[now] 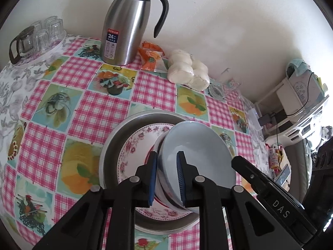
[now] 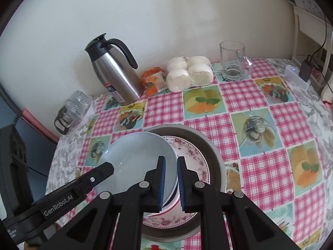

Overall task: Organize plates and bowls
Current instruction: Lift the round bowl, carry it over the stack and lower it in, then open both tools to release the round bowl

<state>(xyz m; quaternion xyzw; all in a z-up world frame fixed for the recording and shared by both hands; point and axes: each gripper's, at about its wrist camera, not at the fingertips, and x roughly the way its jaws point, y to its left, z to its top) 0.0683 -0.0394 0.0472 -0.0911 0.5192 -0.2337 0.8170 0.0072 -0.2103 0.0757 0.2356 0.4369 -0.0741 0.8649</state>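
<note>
A pale blue bowl (image 1: 197, 156) sits tilted on a floral plate (image 1: 135, 145), which lies in a grey metal dish (image 1: 116, 137) on the checked tablecloth. My left gripper (image 1: 166, 177) has its pads either side of the bowl's near rim and is shut on it. In the right wrist view the blue bowl (image 2: 133, 160) lies over the floral plate (image 2: 193, 156) inside the metal dish (image 2: 210, 145). My right gripper (image 2: 171, 182) straddles the bowl's right rim with a narrow gap; the rim passes between its pads.
A steel thermos jug (image 1: 124, 31), an orange snack packet (image 1: 150, 55) and a bag of white buns (image 1: 187, 70) stand at the back by the wall. A glass mug (image 2: 234, 61) is at the back right. A tray of upturned glasses (image 1: 37, 39) is at the far left.
</note>
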